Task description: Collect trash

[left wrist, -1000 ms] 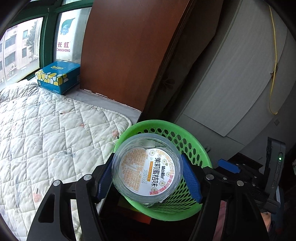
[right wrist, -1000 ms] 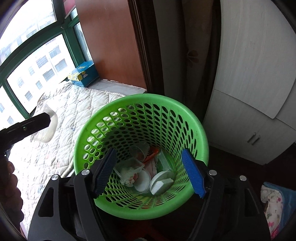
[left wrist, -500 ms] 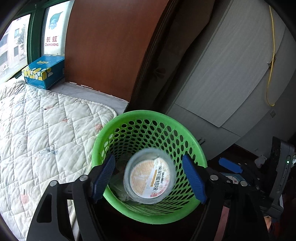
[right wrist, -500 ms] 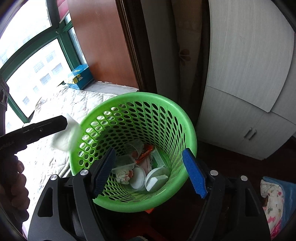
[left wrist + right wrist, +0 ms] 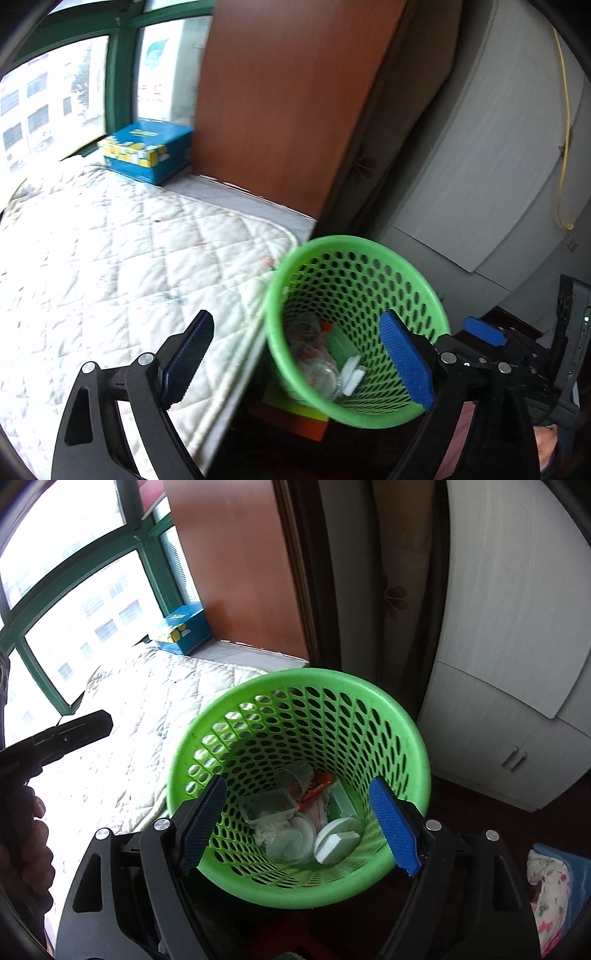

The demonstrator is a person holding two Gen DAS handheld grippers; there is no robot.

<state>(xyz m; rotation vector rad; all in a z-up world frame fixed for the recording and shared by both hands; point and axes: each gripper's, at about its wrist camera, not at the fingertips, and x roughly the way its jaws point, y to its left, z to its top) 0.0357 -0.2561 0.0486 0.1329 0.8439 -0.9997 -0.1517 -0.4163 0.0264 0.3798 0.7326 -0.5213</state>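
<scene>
A green perforated basket (image 5: pixel 354 247) (image 5: pixel 295 681) stands beside the bed with trash at its bottom. A clear round container (image 5: pixel 323 374) lies there among white foam pieces (image 5: pixel 338 840), a clear box (image 5: pixel 269 806) and a clear cup (image 5: pixel 295 775). My left gripper (image 5: pixel 295 332) hangs over the basket's left rim and the mattress edge. Its jaws are opening with nothing between them. One of its black fingers (image 5: pixel 74 727) shows in the right wrist view. My right gripper (image 5: pixel 297 788) sits above the basket's near side, jaws opening and holding nothing.
A white quilted mattress (image 5: pixel 110 258) lies left of the basket, with a blue tissue box (image 5: pixel 147 151) at its far end by the window. A brown wooden panel (image 5: pixel 288 92) and a white cabinet (image 5: pixel 517 627) stand behind. An orange-yellow object (image 5: pixel 295 417) lies under the basket.
The left gripper let go of the clear labelled container, which dropped into the basket. Its jaws spread wide and it swung left toward the mattress. The right jaws widened slightly.
</scene>
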